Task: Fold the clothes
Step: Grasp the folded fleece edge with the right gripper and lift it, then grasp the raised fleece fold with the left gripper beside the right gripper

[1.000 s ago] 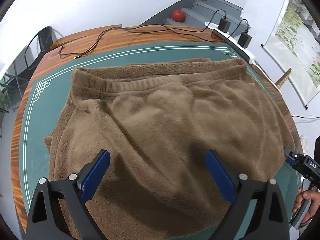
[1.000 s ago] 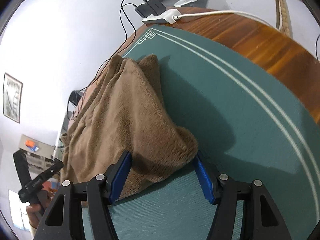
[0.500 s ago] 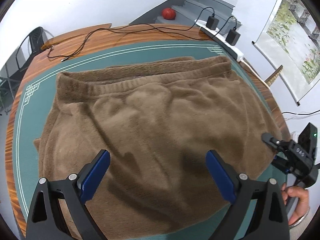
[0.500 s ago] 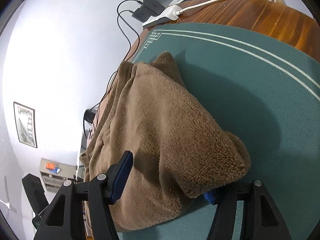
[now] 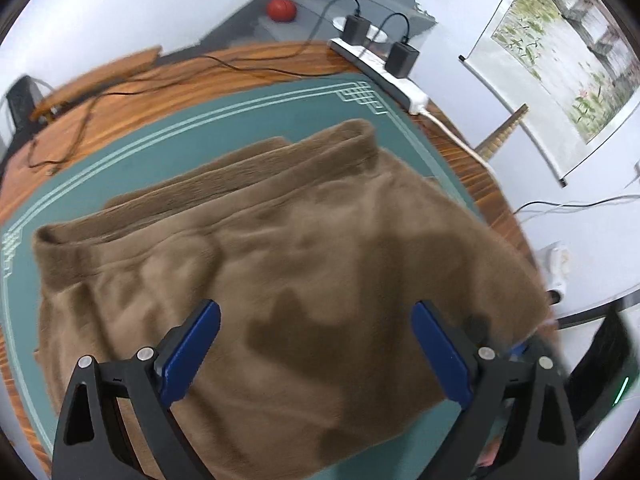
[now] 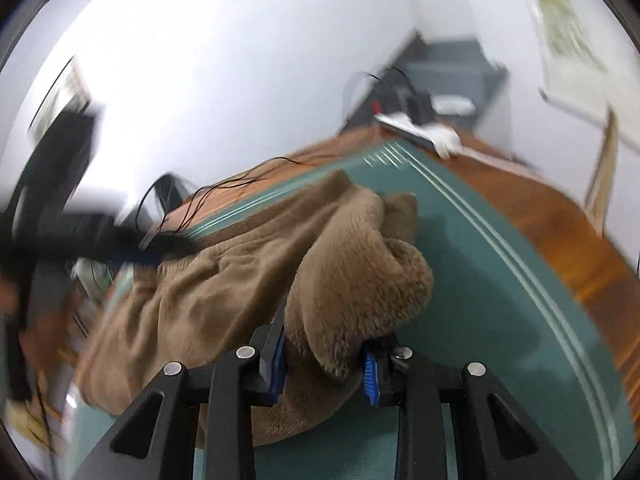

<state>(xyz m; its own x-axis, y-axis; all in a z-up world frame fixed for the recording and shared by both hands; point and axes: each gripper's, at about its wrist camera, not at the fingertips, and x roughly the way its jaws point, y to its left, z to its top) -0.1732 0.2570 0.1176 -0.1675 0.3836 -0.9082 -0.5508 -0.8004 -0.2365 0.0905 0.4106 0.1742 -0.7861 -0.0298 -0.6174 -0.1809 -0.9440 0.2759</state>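
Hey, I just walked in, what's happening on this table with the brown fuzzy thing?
A person is folding a brown fleece garment spread on a green mat on a wooden table. The right gripper is closing its jaws on a bunched corner of the fleece. The left gripper hovers open above the fabric, holding nothing.

It looked like a home room. A painted scroll (image 5: 560,56) hung on the right wall, and grey stairs (image 5: 360,4) rose beyond the wooden table (image 5: 160,92).
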